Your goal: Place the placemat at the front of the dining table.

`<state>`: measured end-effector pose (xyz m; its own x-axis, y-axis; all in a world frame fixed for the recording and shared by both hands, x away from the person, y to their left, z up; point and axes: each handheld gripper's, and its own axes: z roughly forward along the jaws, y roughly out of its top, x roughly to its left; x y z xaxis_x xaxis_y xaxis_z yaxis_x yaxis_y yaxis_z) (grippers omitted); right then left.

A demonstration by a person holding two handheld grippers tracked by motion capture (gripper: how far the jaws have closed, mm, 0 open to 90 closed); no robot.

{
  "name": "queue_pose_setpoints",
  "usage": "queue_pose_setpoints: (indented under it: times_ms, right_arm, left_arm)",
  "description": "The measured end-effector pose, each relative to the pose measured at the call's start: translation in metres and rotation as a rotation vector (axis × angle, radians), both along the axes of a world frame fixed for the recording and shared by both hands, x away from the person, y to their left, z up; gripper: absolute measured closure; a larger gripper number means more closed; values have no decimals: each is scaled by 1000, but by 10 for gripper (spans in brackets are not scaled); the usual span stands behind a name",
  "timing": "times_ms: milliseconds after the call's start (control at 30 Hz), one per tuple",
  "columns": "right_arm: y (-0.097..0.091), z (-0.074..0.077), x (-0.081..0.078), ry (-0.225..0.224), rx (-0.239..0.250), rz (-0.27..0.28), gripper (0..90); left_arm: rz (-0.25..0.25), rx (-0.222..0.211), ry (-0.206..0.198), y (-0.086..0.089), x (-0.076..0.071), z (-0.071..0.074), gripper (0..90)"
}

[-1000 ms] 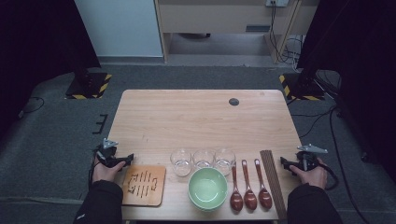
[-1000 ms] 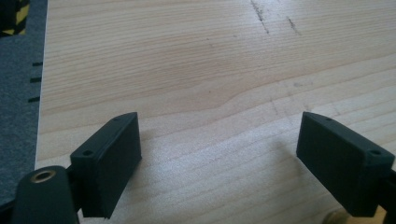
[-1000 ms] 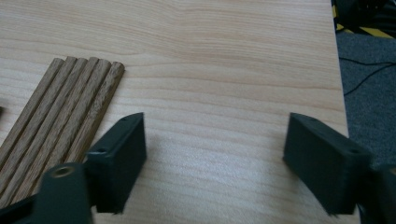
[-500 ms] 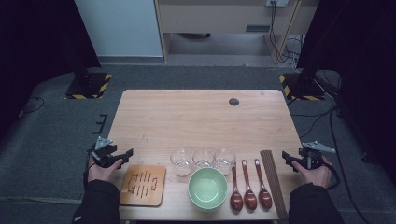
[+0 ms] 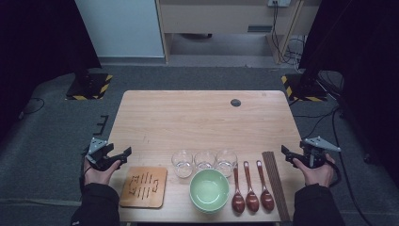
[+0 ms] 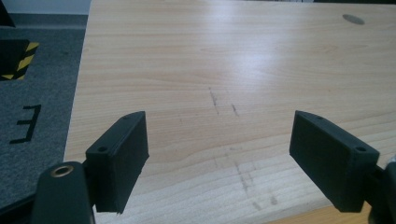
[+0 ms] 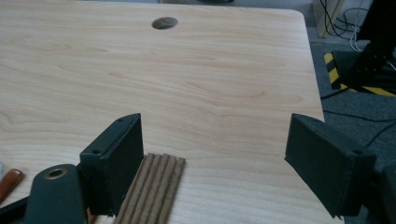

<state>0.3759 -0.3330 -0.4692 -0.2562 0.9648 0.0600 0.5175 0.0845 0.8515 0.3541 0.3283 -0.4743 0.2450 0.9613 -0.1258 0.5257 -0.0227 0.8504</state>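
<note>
Change since a second ago: in the high view both hands sit lower in the frame and further out, the left gripper (image 5: 123, 153) now at the lower left just off the table (image 5: 202, 117) edge, the right gripper (image 5: 285, 151) at the lower right by the opposite edge. The things on the table lie as they did.
Left jaws: apart with bare table between them; they have just been opening, after a brief narrowing.
Right jaws: apart, nothing between them; they have just been opening.
Nearest to the left gripper: the wooden trivet (image 5: 144, 186), lower left of the table, just right of the left hand (image 5: 99, 170) and apart from it.
Nearest to the right gripper: the bundle of chopsticks (image 5: 275, 181), lower right, lying along the table's right edge, between the three spoons (image 5: 251, 197) and the right hand (image 5: 316, 172).
Other things: three clear glasses (image 5: 204, 160) in a row at lower centre; a green bowl (image 5: 210, 190) just below them; a dark round hole (image 5: 235, 102) in the upper right of the table.
In the way: the table ahead of both grippers lies bare.
Left gripper view: faint dark scuffs on the wood between the jaws, and a floor mark at the left.
Right gripper view: the chopsticks' ribbed end (image 7: 154, 186) beside the left-hand jaw, a spoon handle tip (image 7: 9, 179) at the lower left.
</note>
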Motion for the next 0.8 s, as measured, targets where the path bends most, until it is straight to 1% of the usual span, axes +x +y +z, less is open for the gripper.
queue_pose_setpoints:
  times_ms: [33,100,200,267,333,433,567,600,633,667,700,733,767,800]
  right_arm:
    - [3,5,0,-12,1,9,188]
    - [5,8,0,-18,2,11,182]
    - [12,16,1,-31,4,28,178]
    - [17,21,1,-39,4,40,175]
    - [23,25,1,-46,-1,47,173]
    - [31,32,1,-55,5,72,172]
    - [42,46,2,-88,18,96,164]
    - [48,55,2,-111,25,110,160]
    - [48,55,2,-111,25,110,160]
    - [52,60,2,-126,28,119,158]
    - [61,68,2,-148,29,142,152]
    - [64,72,2,-154,26,151,150]
    - [64,72,2,-154,26,151,150]
    - [70,77,2,-165,26,164,148]
  left_arm:
    - [2,-3,-7,0,0,1,193]
    - [5,-13,-20,-2,-2,4,193]
    - [-7,-28,-32,-4,-4,9,209]
    - [-11,-20,-38,-5,-5,10,209]
    - [2,-22,-43,-4,-5,11,207]
    - [6,-27,-49,-4,-6,13,204]
    - [0,-36,-50,-6,-8,17,205]
    - [-1,-39,-50,-7,-8,18,207]
    - [-1,-42,-52,-8,-9,19,207]
    - [-1,-41,-54,-9,-9,21,208]
    - [-4,-44,-59,-10,-10,23,208]
    - [-4,-44,-59,-10,-10,23,207]
    - [-8,-46,-65,-11,-11,25,207]
    - [-12,-47,-69,-12,-11,26,206]
